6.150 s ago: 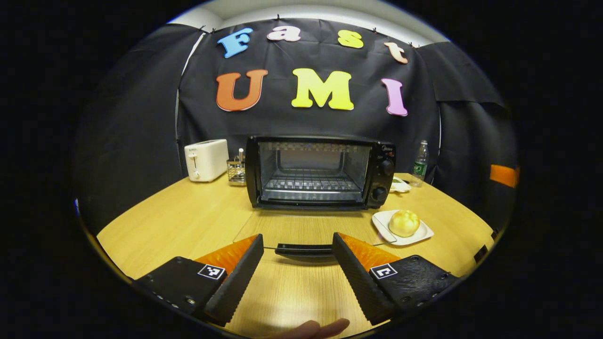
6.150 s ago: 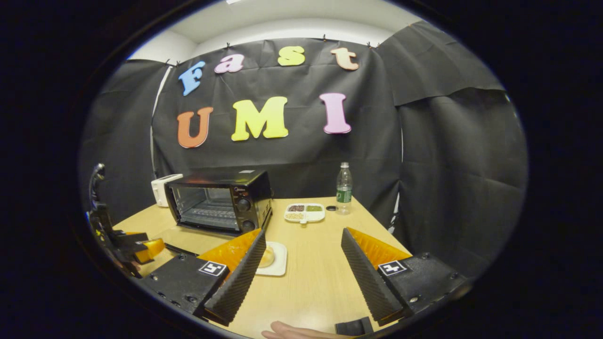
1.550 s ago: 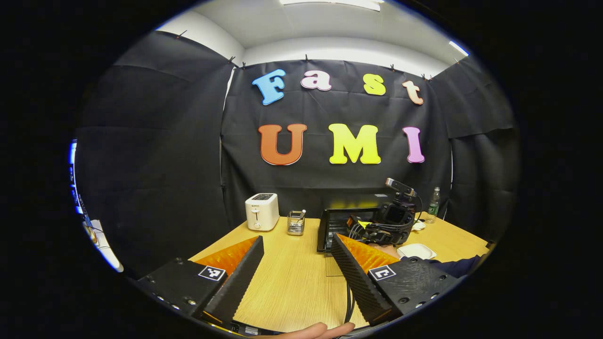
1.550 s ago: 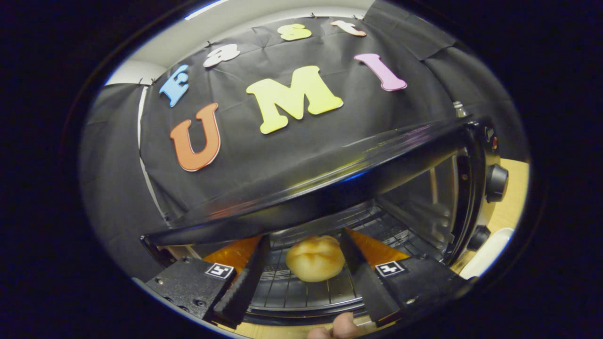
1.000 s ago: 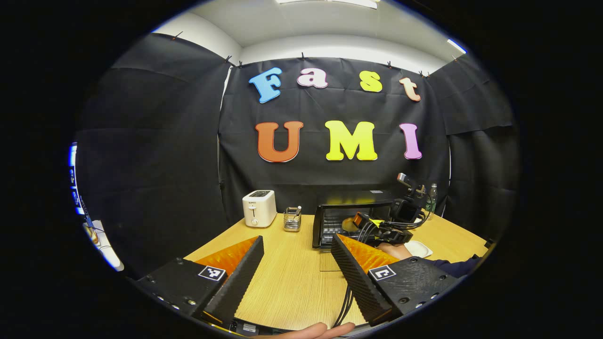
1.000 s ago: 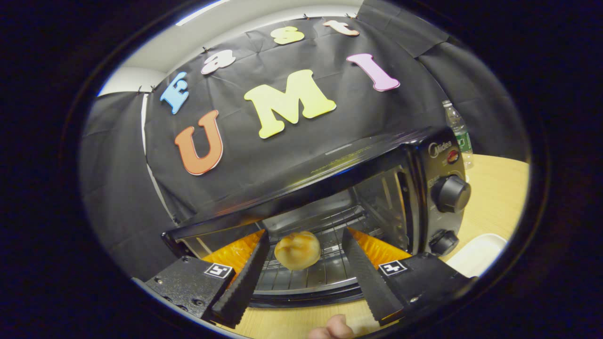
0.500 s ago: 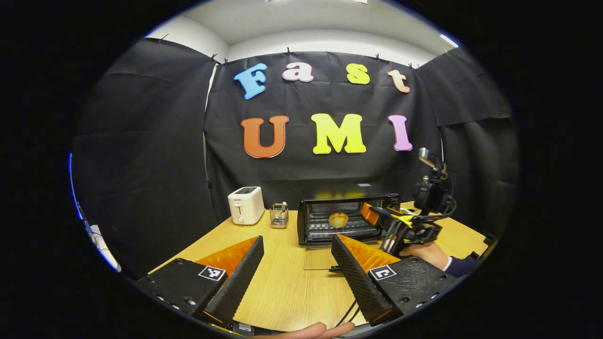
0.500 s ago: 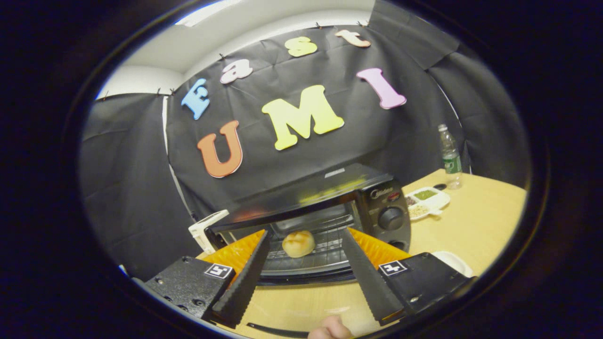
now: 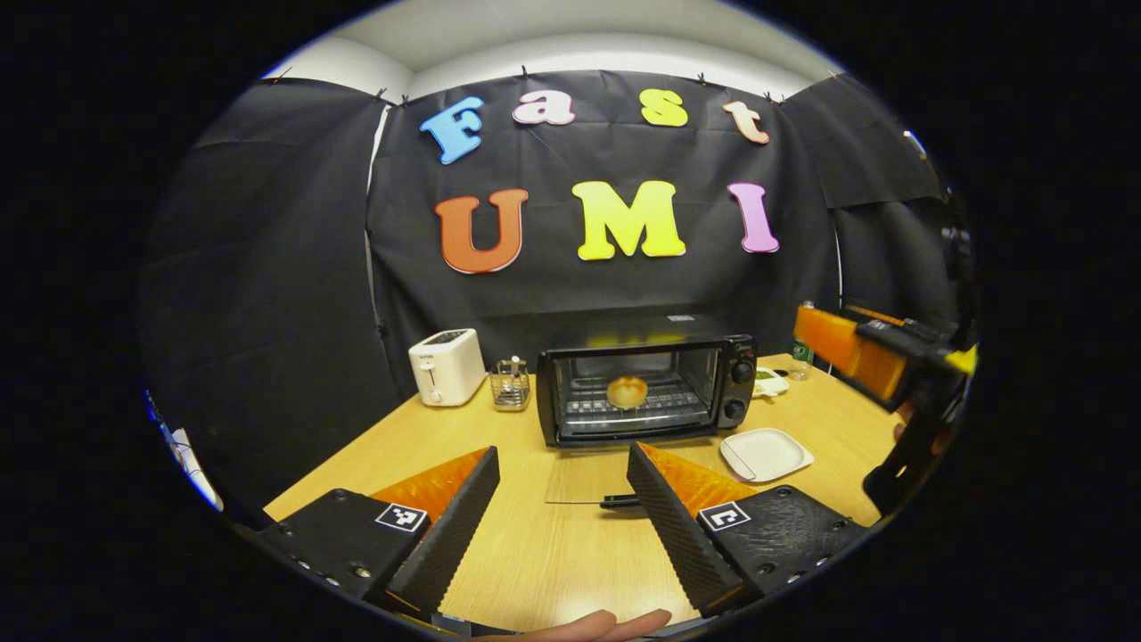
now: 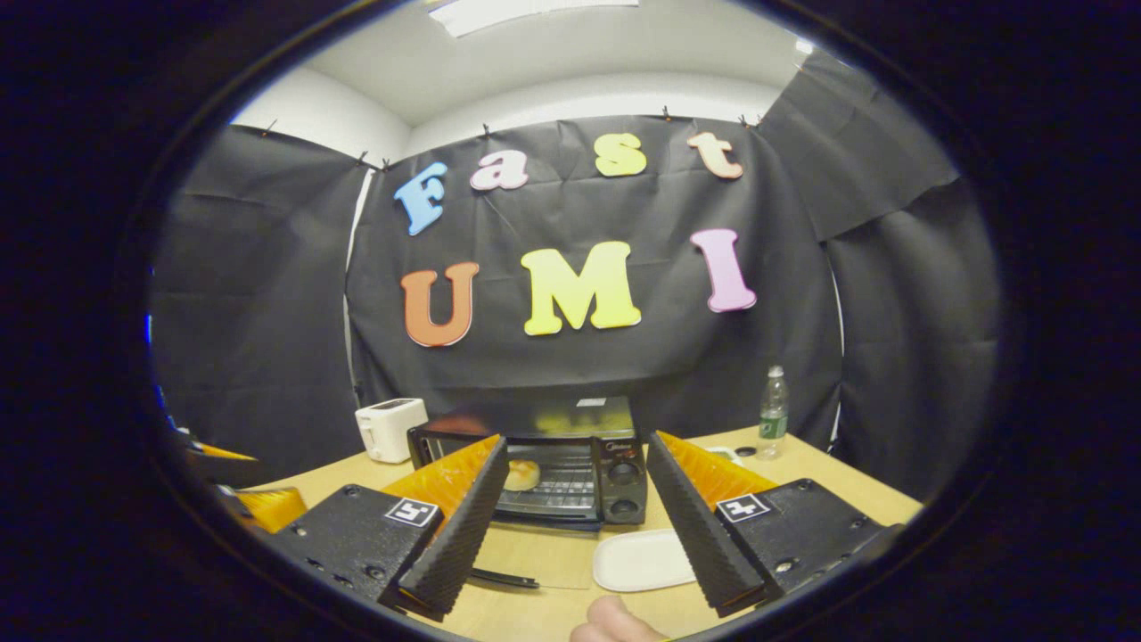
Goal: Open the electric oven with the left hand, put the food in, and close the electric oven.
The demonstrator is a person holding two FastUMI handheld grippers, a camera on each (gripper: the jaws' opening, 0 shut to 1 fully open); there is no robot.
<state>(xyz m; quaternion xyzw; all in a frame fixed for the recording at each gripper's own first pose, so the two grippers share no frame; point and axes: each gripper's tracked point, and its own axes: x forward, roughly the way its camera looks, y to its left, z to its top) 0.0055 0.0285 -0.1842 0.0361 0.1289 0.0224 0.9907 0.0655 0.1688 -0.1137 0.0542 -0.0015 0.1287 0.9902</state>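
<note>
Oven (image 9: 644,383) at the back of the worktop (image 9: 535,544), door (image 9: 593,477) dropped flat toward the camera, bun (image 9: 627,390) on the rack inside. Food step judged done; closing judged next. Left tool (image 9: 562,499) held back from the door, spread wide, gripping nothing. Right tool (image 10: 578,508) likewise wide and bare, raised at the right edge of the left gripper view (image 9: 878,361). Next move judged to call for bringing the left tool down to the handle (image 9: 621,502) at the door's near edge, then swinging it up until shut. Toaster (image 9: 446,366) and small wire rack (image 9: 510,385) left of the oven. Bare white plate (image 9: 767,454) just right of the door, the one thing judged close enough to be clipped. Small snack dish (image 9: 768,382) and bottle (image 10: 772,401) farther right, well apart from the door's path.
</note>
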